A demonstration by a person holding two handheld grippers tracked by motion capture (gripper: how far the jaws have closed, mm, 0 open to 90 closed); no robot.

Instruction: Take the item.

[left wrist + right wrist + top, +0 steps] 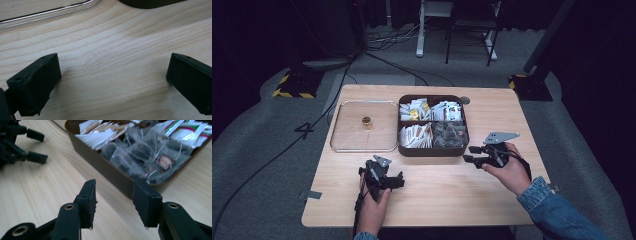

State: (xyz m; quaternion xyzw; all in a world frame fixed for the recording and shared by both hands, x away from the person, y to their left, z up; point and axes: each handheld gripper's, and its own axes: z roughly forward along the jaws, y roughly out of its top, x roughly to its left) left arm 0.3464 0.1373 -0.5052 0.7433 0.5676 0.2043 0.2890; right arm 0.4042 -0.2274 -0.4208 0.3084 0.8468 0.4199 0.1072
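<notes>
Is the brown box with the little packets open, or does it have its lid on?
Open. The brown box has no lid on it, so the packets in its compartments show. The clear lid lies flat on the table beside it.

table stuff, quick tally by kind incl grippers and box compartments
grippers: 2 (left gripper, right gripper)
compartment boxes: 1 (brown box)
box compartments: 4
clear lids: 1 (lid)
total: 4 things, plus 4 compartments

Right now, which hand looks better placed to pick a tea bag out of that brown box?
The right. Its tongs sit open beside the box's near right corner, facing the clear-wrapped tea bags. The left tongs rest farther back over bare table.
</notes>
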